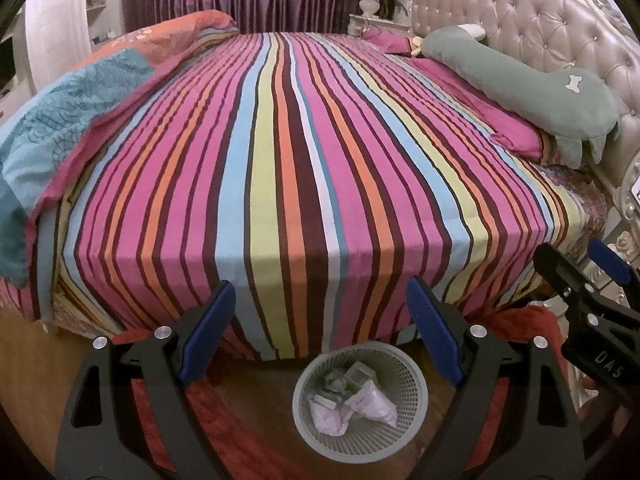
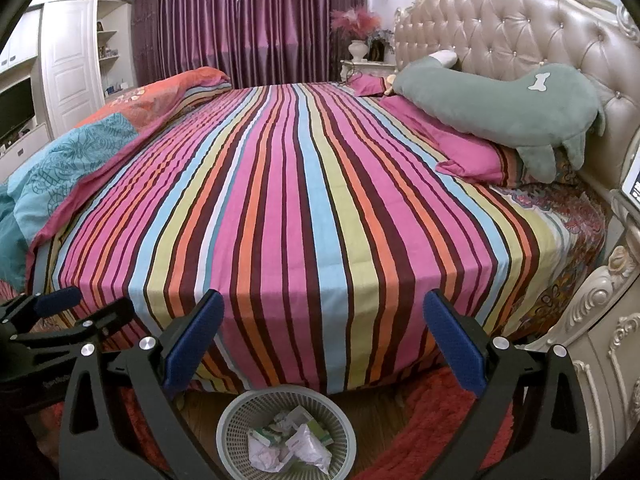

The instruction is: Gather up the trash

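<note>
A grey mesh wastebasket (image 1: 416,396) stands on the wood floor at the foot of the striped bed (image 1: 304,152). It holds crumpled white paper (image 1: 372,402) and small green-and-white boxes. It also shows in the right wrist view (image 2: 344,436) with the trash (image 2: 304,446) inside. My left gripper (image 1: 320,328) is open and empty above the basket. My right gripper (image 2: 324,340) is open and empty above the basket too. The right gripper also shows at the left wrist view's right edge (image 1: 592,280), and the left gripper at the right wrist view's left edge (image 2: 76,308).
A long green plush pillow (image 2: 492,108) and pink pillows lie by the tufted headboard (image 2: 520,28). A folded teal and orange quilt (image 2: 72,160) lies on the bed's left side. A red rug (image 2: 432,420) lies beside the basket. An ornate nightstand (image 2: 600,344) stands at right.
</note>
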Available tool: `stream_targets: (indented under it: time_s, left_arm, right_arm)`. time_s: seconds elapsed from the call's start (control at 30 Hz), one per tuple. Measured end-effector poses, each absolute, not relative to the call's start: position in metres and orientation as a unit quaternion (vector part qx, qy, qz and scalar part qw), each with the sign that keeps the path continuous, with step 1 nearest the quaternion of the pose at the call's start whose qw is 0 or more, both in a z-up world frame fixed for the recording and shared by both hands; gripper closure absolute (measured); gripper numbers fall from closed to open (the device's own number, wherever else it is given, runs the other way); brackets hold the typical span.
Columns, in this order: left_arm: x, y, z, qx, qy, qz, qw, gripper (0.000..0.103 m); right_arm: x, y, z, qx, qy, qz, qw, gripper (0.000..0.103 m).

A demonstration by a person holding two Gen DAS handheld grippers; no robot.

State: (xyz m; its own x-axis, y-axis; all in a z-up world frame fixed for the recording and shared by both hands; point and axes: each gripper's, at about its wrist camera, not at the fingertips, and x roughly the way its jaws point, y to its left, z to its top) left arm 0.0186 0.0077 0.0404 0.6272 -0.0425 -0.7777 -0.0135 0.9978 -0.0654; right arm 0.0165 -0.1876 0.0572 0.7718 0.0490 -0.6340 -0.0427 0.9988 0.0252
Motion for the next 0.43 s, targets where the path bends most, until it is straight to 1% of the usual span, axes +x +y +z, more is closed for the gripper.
stream_targets:
  time_s: [0.43]
  left_arm:
    - [0.0215, 0.0106, 0.0375, -0.037, 0.448, -0.007, 0.893, 0.019]
  right_arm:
    - [0.0165, -0.1878, 0.056, 0.005, 0.338, 0.024, 0.941, 0.008]
